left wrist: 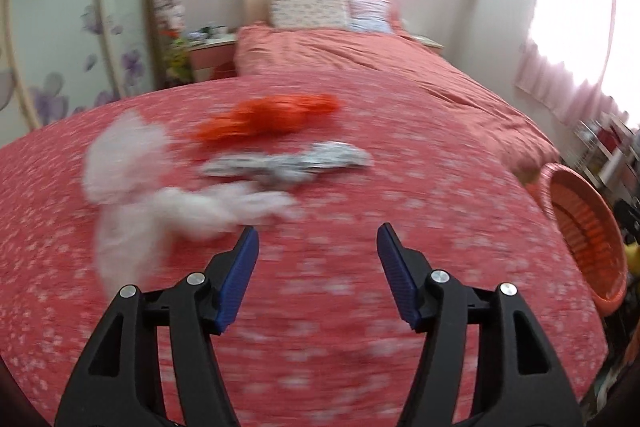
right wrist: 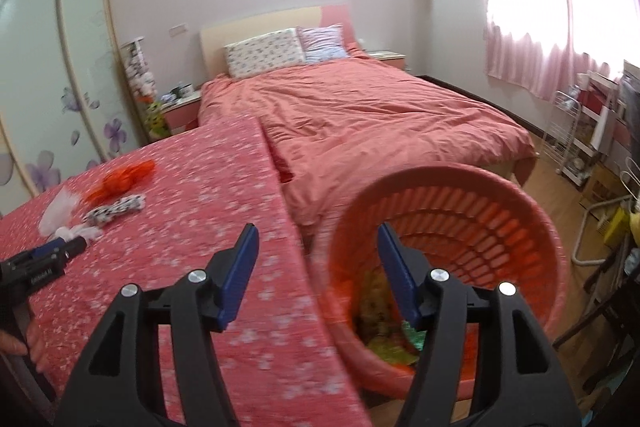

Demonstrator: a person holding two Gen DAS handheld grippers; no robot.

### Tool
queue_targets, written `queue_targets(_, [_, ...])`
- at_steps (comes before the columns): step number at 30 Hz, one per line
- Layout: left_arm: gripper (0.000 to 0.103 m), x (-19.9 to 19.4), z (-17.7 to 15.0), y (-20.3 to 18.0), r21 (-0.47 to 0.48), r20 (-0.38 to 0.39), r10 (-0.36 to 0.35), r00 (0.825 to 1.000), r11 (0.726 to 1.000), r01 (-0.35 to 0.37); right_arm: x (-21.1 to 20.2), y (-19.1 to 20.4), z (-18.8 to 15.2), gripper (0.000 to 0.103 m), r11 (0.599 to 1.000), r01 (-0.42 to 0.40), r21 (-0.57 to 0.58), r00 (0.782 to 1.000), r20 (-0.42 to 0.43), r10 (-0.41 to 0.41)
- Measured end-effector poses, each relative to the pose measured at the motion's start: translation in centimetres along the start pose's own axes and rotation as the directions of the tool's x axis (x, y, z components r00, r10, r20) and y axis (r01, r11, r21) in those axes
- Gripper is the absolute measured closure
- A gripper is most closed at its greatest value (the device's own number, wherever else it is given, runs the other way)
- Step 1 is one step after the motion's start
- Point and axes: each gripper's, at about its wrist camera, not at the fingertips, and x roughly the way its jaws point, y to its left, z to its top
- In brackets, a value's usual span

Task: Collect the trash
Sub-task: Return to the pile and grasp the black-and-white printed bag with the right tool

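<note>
Three pieces of trash lie on the red flowered table cover [left wrist: 320, 307]: a white plastic bag [left wrist: 132, 187], an orange plastic bag [left wrist: 272, 119] and a black-and-white wrapper [left wrist: 296, 163]. My left gripper [left wrist: 318, 239] is open and empty, just short of the white bag. In the right wrist view the same trash shows as the white bag [right wrist: 60, 211], orange bag [right wrist: 124, 179] and wrapper [right wrist: 116, 213], with the left gripper [right wrist: 60, 247] beside them. My right gripper [right wrist: 318, 239] is open and empty over the rim of the orange basket [right wrist: 500, 219], which holds some trash [right wrist: 380, 323].
The basket [left wrist: 580, 227] stands on the floor at the table's right edge. A bed with a pink quilt [right wrist: 380, 123] lies beyond the table. A wardrobe [right wrist: 52, 67] is at the left, a wire rack [right wrist: 568, 139] and clutter at the right.
</note>
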Motion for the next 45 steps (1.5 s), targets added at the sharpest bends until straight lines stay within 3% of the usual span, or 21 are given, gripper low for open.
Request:
queue_targets(4, [0.037,0.0,0.4,3.6,-0.048,0.019,0.058,0.998,0.997,-0.057,0.3,2.1,-0.2,0.041,0.999,-0.025,-0.029,1.0,-0.014,0.024])
queue_targets(10, [0.037,1.1,1.3,6.2,-0.085,0.011,0.065,0.998,0.994,-0.064,0.9,4.0,-0.7,0.041,0.998,-0.046,-0.046,0.998,-0.045,0.044])
queue_targets(16, [0.038,3.7,1.4,6.6,-0.093,-0.091,0.029,0.995,0.995,-0.037,1.3,5.0,-0.9,0.041,0.997,-0.055,-0.052,0.997,-0.062,0.052])
queue_targets(20, [0.057,4.6,1.4,7.1,-0.107,-0.133,-0.009,0.991,0.994,-0.005,1.4,5.7,-0.9,0.041,0.996,-0.067,-0.06,0.996,-0.069,0.062])
queue_targets(22, [0.067,4.6,1.3,6.9,-0.097,-0.132,-0.018,0.991,0.995,0.006,1.5,6.4,-0.9,0.041,0.995,-0.077,-0.064,0.995,-0.072,0.072])
queue_targets(25, [0.073,4.2,1.2,7.1,-0.097,-0.116,-0.023,0.993,0.995,0.011,1.5,7.5,-0.9,0.041,0.993,-0.095,-0.076,0.993,-0.076,0.089])
queue_targets(33, [0.073,0.2,-0.1,8.6,-0.093,-0.048,-0.007,0.999,0.996,0.003,2.4,12.7,0.0,0.041,0.976,-0.183,-0.122,0.981,-0.086,0.173])
queue_targets(41, [0.073,-2.8,-1.3,11.8,-0.134,-0.009,-0.008,1.0,0.991,0.007,6.6,20.7,0.2,0.041,0.944,-0.299,-0.137,0.946,-0.169,0.275])
queue_targets(45, [0.073,-3.5,-1.9,12.8,-0.139,-0.001,-0.001,1.0,0.99,0.001,9.3,25.2,0.5,0.049,0.929,-0.332,-0.161,0.933,-0.204,0.298])
